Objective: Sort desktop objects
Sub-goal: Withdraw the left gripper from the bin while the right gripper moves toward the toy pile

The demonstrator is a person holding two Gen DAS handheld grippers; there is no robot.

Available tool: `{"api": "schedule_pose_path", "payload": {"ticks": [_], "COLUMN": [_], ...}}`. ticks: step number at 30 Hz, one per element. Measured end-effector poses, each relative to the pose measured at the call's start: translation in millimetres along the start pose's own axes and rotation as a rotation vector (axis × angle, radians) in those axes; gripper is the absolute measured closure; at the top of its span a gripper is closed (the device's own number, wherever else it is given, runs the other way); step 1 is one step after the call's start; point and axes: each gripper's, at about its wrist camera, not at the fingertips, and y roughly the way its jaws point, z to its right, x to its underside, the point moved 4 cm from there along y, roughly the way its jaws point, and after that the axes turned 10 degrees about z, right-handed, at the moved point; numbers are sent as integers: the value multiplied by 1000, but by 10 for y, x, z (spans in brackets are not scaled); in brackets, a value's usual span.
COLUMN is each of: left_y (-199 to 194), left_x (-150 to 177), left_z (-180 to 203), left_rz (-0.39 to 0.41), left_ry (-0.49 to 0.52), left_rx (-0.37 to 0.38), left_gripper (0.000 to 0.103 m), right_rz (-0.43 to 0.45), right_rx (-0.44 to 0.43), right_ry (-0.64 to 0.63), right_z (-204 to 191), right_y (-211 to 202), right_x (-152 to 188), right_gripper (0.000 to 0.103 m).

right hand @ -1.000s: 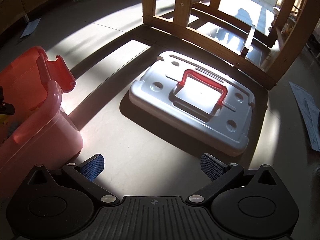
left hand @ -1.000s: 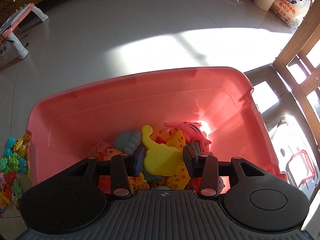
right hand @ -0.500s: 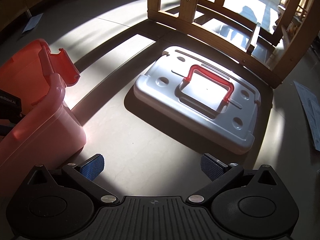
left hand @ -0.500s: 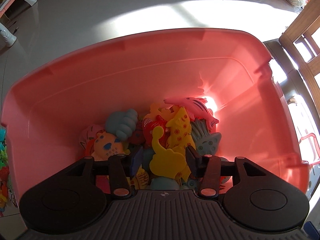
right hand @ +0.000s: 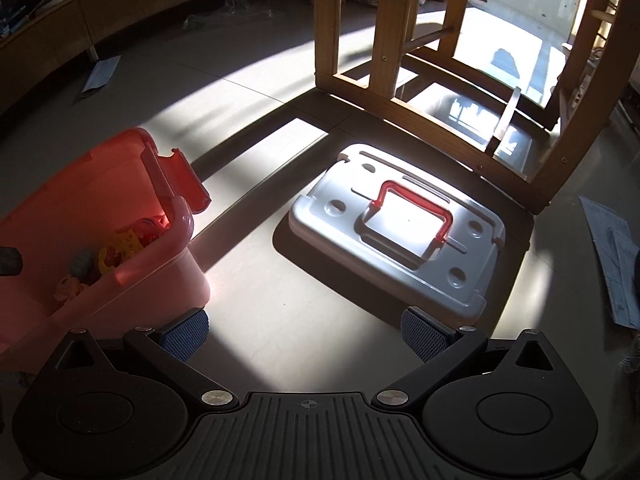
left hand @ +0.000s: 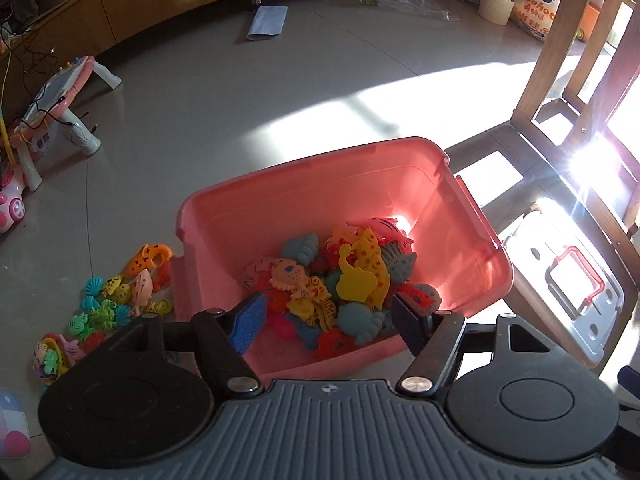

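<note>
A pink plastic bin stands on the floor with several flat toy animals piled inside, a yellow elephant-shaped piece lying on top. My left gripper hangs above the bin's near edge, its jaws opening with nothing between them. More small toy animals lie scattered on the floor left of the bin. In the right wrist view the bin sits at the left, and my right gripper stands open and empty over bare floor. A white lid with a red handle lies just beyond it.
A wooden chair frame stands behind the lid, and its legs rise right of the bin. A pink toy table sits far left. Bags and a basket are by the far wall. Paper lies on the floor.
My left gripper let go of the yellow elephant piece, which now lies in the bin, then opened and rose back away. The right gripper rose a little, staying open.
</note>
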Motion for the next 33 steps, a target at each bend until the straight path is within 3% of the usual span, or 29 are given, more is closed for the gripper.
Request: {"api": "schedule_pose_path", "payload": {"ticks": [5, 10, 13, 18, 22, 27, 33], "left_y": [-499, -839, -918, -916, -862, -599, -281], "left_x": [71, 275, 525, 962, 1097, 1279, 1558], "left_z": [-245, -628, -832, -1124, -1307, -1370, -1559], "left_rz": [18, 57, 52, 7, 16, 3, -40], "left_ry": [-3, -86, -140, -145, -207, -207, -284], "left_rx": [-40, -147, -138, -151, -118, -103, -107], "left_gripper": [26, 16, 15, 15, 15, 15, 15], "right_rz": [65, 117, 146, 161, 152, 100, 36], "right_rx": [-96, -188, -237, -309, -358, -428, -526], "right_ry": [-69, -104, -122, -209, -271, -326, -404], "right_z": [-259, -492, -657, -1127, -1512, -2060, -2750], "right_y": [-492, -876, -1065, -1198, -1232, -1203, -1088], "right_x": [-127, -251, -277, -156, -11, 99, 95], "right_gripper": [1, 1, 1, 5, 6, 13, 17]}}
